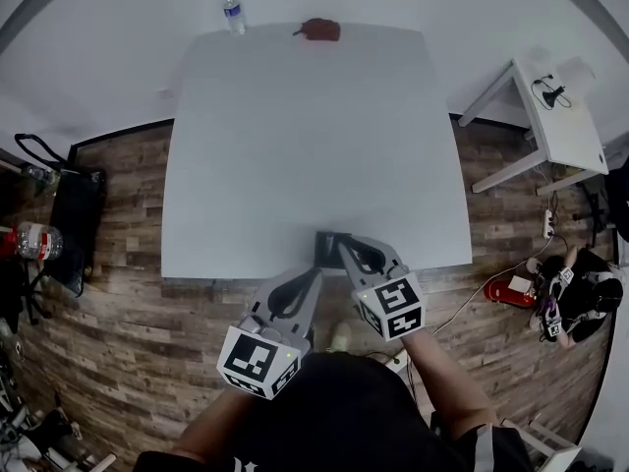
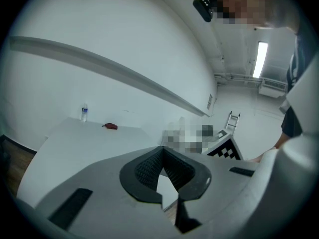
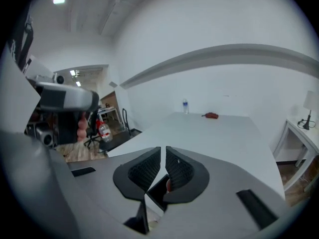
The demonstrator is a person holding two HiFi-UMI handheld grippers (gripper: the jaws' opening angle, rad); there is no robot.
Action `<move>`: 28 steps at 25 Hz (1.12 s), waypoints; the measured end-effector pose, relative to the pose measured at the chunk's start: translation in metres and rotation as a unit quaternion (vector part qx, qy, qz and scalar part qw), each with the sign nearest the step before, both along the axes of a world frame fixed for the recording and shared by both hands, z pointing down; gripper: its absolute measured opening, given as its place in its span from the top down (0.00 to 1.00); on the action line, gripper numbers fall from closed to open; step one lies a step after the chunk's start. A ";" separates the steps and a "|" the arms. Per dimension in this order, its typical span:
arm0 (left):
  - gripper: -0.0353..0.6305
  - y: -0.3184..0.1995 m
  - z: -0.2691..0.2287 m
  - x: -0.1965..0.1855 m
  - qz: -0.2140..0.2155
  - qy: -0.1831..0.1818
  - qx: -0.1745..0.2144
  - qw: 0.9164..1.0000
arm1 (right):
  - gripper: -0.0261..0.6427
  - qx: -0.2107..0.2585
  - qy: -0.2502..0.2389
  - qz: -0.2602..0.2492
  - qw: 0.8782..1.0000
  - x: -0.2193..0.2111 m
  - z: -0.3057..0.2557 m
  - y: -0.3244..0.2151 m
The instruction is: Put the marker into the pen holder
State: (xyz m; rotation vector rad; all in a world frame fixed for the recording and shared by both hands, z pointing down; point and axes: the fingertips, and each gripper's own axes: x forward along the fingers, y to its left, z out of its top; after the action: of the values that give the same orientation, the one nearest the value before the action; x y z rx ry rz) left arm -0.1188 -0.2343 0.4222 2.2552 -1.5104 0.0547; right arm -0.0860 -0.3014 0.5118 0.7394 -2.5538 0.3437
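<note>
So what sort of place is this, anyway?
Probably an office or lab workroom. There's a big white table on wood-plank flooring, a smaller white desk off to the side, and a power strip lying on the floor.

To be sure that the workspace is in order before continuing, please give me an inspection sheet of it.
Surface: white table.
Job's things: dark pen holder at near edge; reddish tip inside, perhaps the marker.
Clutter: water bottle, red object at far edge.
Grippers: left tool shut, empty; right tool slightly open, empty, above holder.
Cables: power strip with cables on floor.
Surroundings: wood floor, side desk, black bag.
</note>
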 end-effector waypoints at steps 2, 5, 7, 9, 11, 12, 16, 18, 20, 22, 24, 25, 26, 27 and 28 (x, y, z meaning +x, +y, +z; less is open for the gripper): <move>0.94 -0.001 -0.002 0.003 -0.001 0.000 0.004 1.000 | 0.91 0.006 -0.022 0.001 1.000 0.000 -0.020 0.000; 0.94 -0.002 -0.007 0.010 -0.002 -0.002 0.013 1.000 | 0.93 0.021 -0.046 0.000 0.999 0.004 -0.047 0.004; 0.94 -0.002 -0.011 0.014 -0.002 -0.004 0.021 1.000 | 0.94 0.032 -0.058 -0.002 0.998 0.007 -0.062 0.007; 0.94 0.000 -0.014 0.017 -0.003 -0.006 0.028 1.000 | 0.94 0.041 -0.066 -0.004 0.997 0.008 -0.072 0.010; 0.94 0.001 -0.016 0.020 -0.004 -0.009 0.033 0.999 | 0.94 0.048 -0.072 -0.006 0.996 0.009 -0.078 0.013; 0.94 0.001 -0.017 0.021 -0.005 -0.010 0.035 0.999 | 0.94 0.051 -0.073 -0.008 0.996 0.010 -0.081 0.013; 0.94 0.004 -0.021 0.024 -0.011 -0.017 0.041 0.999 | 0.94 0.059 -0.077 -0.012 0.995 0.014 -0.087 0.019; 0.94 0.007 -0.023 0.026 -0.013 -0.019 0.045 0.999 | 0.94 0.062 -0.078 -0.014 0.995 0.016 -0.087 0.021; 0.94 0.010 -0.024 0.028 -0.015 -0.021 0.048 0.999 | 0.94 0.064 -0.077 -0.016 0.995 0.017 -0.086 0.024; 0.94 0.014 -0.024 0.029 -0.017 -0.023 0.050 0.998 | 0.94 0.064 -0.075 -0.018 0.995 0.018 -0.083 0.026; 0.94 0.015 -0.025 0.028 -0.020 -0.024 0.050 0.998 | 0.94 0.062 -0.072 -0.019 0.995 0.018 -0.080 0.027; 0.94 0.016 -0.025 0.028 -0.021 -0.024 0.049 0.998 | 0.94 0.061 -0.071 -0.019 0.995 0.018 -0.079 0.026; 0.94 0.017 -0.025 0.028 -0.022 -0.024 0.049 0.998 | 0.94 0.061 -0.069 -0.020 0.996 0.018 -0.078 0.027; 0.94 0.018 -0.026 0.027 -0.023 -0.024 0.049 0.998 | 0.94 0.060 -0.068 -0.020 0.996 0.018 -0.077 0.027; 0.94 0.020 -0.026 0.027 -0.024 -0.024 0.049 0.998 | 0.94 0.059 -0.066 -0.020 0.996 0.018 -0.076 0.028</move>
State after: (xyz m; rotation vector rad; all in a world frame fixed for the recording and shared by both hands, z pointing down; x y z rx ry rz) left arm -0.0921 -0.2143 0.3966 2.3069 -1.6248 0.0224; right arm -0.0682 -0.2736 0.4362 0.7294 -2.7299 0.2370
